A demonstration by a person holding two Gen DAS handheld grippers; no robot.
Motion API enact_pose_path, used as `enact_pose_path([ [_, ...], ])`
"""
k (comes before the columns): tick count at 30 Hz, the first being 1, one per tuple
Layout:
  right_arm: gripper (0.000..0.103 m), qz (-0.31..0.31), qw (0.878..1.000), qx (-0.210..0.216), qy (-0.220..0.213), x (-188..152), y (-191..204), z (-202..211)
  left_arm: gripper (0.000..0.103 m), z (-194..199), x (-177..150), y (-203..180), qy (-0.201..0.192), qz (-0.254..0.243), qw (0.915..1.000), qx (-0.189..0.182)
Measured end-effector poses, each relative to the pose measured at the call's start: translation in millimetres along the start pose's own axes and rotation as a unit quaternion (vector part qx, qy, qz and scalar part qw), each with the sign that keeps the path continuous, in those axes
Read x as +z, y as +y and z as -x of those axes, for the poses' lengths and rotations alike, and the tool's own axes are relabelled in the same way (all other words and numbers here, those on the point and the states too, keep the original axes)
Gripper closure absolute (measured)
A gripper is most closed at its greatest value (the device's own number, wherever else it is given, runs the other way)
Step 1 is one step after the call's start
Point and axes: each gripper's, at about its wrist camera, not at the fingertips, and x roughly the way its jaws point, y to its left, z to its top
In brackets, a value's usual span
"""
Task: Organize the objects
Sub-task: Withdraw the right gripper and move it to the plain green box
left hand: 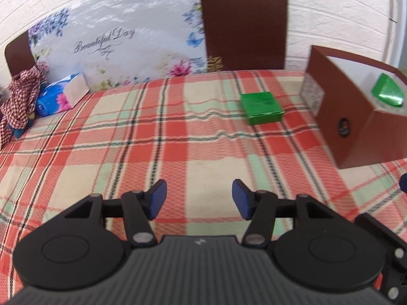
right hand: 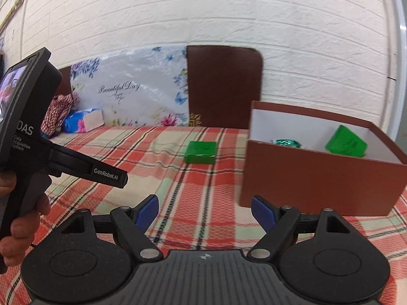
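A small green box (left hand: 262, 108) (right hand: 200, 152) lies flat on the plaid cloth, left of an open brown cardboard box (left hand: 356, 117) (right hand: 318, 175). Inside the brown box a second green box (right hand: 346, 142) (left hand: 388, 91) leans tilted, with a green foil packet (right hand: 286, 142) beside it. My left gripper (left hand: 199, 199) hovers over the cloth well short of the flat green box, jaws apart with nothing between them. My right gripper (right hand: 204, 212) stands open and empty near the brown box's front left corner. The left tool's body (right hand: 28, 137), held by a hand (right hand: 23, 218), fills the right wrist view's left side.
A plaid cloth (left hand: 152, 139) covers the surface. At the back lean a floral "Beautiful Day" board (left hand: 122, 43) and a brown panel (left hand: 244, 23) against a white brick wall. A blue tissue pack (left hand: 59, 94) and a checked red cloth (left hand: 21, 94) sit at the back left.
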Motion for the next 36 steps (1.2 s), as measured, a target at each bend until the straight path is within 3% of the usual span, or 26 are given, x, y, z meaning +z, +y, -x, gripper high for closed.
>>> enact_pose_path([
  [10,0.024,0.044,0.997,0.027,0.055,-6.4,39.1,-48.7,0.041,-48.0,-8.2,57.9,0.018,0.040,0.9980,0.044],
  [16,0.024,0.052,0.996,0.022,0.064,-4.4,46.7,-67.6,0.030,-59.9,-10.2,78.7,0.003,0.061,0.9972,0.044],
  [24,0.024,0.034,0.998,-0.007,0.054,14.5,45.1,-111.2,0.016,-73.7,-13.0,90.8,-0.029,0.072,0.9961,0.042],
  [30,0.023,0.030,0.998,-0.052,0.031,32.7,37.9,-150.5,0.015,-73.0,-20.0,92.6,-0.051,0.081,0.9948,0.033],
  [36,0.023,0.036,0.997,-0.069,0.030,47.8,32.7,-190.6,0.013,-74.0,-21.9,93.8,-0.059,0.088,0.9941,0.026],
])
